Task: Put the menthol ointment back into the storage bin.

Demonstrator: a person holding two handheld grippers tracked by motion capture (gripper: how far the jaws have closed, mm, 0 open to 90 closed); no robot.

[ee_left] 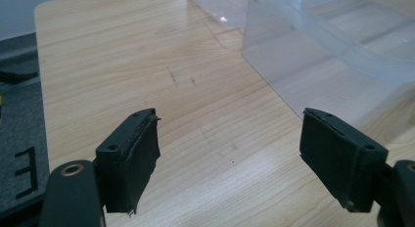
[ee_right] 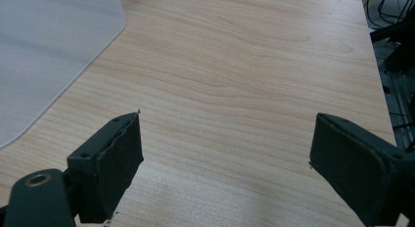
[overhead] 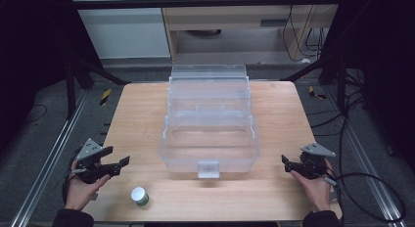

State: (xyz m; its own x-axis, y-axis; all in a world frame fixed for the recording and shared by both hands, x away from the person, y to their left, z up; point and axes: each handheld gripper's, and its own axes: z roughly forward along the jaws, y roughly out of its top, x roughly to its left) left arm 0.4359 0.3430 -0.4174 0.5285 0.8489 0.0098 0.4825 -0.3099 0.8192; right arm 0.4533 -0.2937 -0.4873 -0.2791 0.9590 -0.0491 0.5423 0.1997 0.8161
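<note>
Looked like the very start of the job: nothing held, nothing touched. Left tongs (overhead: pixel 125 161) hung over the near-left edge of the desk (overhead: pixel 137 114), spread wide and empty, with only bare wood between the pads (ee_left: pixel 139 161) in the left gripper view. Right tongs (overhead: pixel 284 160) sat at the near-right edge, likewise spread wide with nothing between them (ee_right: pixel 225 163).

Small white-topped jar (overhead: pixel 139 195) stood upright near the front edge of the desk, just ahead and to the right of the left tongs, apart from them. Clear tiered box (overhead: pixel 209 124) stood open in the middle of the desk, well apart from the jar.

Next move probably called for swinging the left tongs down and rightward around the jar, keeping the spread until both pads flanked it, then closing gently so the jar did not tip.

High view gave the jar and both hands together. Left gripper view gave instead the box's near corner (ee_left: pixel 313 56) at close range; right gripper view gave a rounded clear edge (ee_right: pixel 54 56) at upper left.
</note>
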